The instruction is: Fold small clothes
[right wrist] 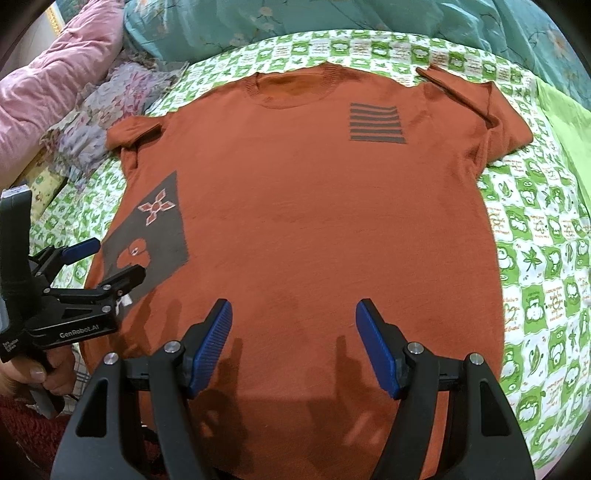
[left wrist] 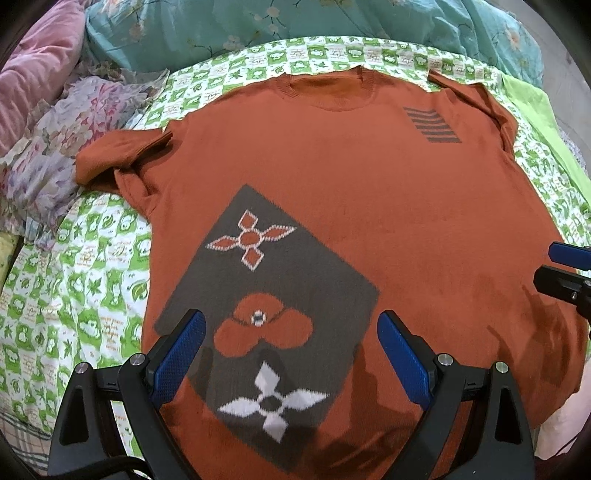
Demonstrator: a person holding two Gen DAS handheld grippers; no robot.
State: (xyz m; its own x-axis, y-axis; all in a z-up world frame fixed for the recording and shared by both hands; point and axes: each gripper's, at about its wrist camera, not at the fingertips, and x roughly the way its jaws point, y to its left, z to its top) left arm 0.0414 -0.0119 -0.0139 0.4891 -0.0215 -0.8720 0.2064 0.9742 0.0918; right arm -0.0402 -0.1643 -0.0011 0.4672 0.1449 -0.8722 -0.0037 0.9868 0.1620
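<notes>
An orange knit sweater [right wrist: 303, 206] lies flat, front up, on a bed's green-and-white patterned sheet [right wrist: 535, 258], collar far, short sleeves out sideways. Pink [left wrist: 33, 92], floral [left wrist: 62, 155] and teal bedding [left wrist: 295, 22] crowd the far and left edges; sheet shows bare to the right. Left tongs [left wrist: 291, 354] and right tongs [right wrist: 293, 343] hover spread over the near hem, gripping nothing.

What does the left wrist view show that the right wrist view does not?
Only the left wrist view shows the white flower at the bottom of the grey patch. Only the right wrist view shows the hand that holds the left gripper. Both show the orange sweater lying flat on the green patterned sheet, with both grippers open above it, the right gripper included.
</notes>
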